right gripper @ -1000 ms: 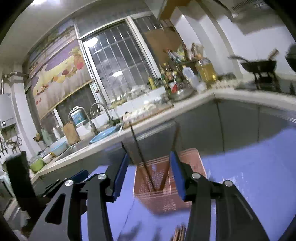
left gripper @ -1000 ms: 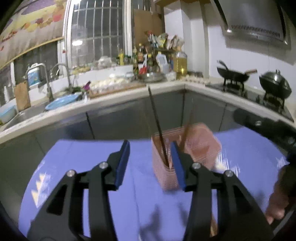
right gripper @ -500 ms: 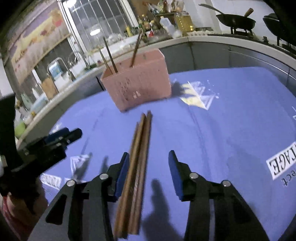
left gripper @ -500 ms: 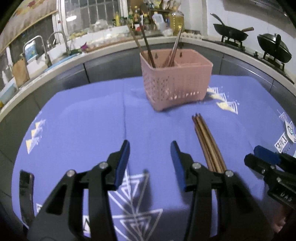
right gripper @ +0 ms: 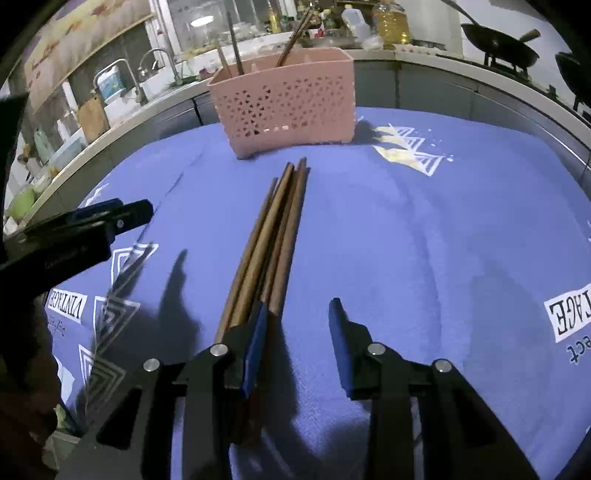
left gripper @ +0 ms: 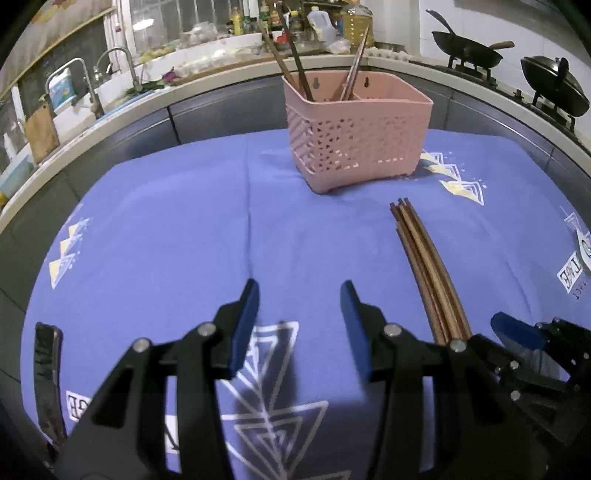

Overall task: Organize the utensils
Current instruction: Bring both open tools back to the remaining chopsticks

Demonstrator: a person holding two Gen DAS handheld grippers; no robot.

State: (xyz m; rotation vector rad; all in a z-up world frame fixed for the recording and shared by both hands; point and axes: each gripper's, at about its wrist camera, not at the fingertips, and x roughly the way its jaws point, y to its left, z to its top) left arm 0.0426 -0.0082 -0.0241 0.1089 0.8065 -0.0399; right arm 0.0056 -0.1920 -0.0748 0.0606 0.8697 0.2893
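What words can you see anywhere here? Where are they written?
"VINTAGE": white patch printed on the blue tablecloth, upside down at the left of the right wrist view.
"...AGE": same kind of patch at the right edge, cut off, upside down.
Small script lines under both patches: too blurred to read.
Bottle labels on the counter: too small to read.

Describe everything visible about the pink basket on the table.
The pink basket is a rectangular plastic caddy with perforated walls, a solid rim, two hanging holes in its back wall and an inner divider. It stands upright on the blue tablecloth, near the far edge. A few dark chopsticks lean inside it. Neither claw touches it.
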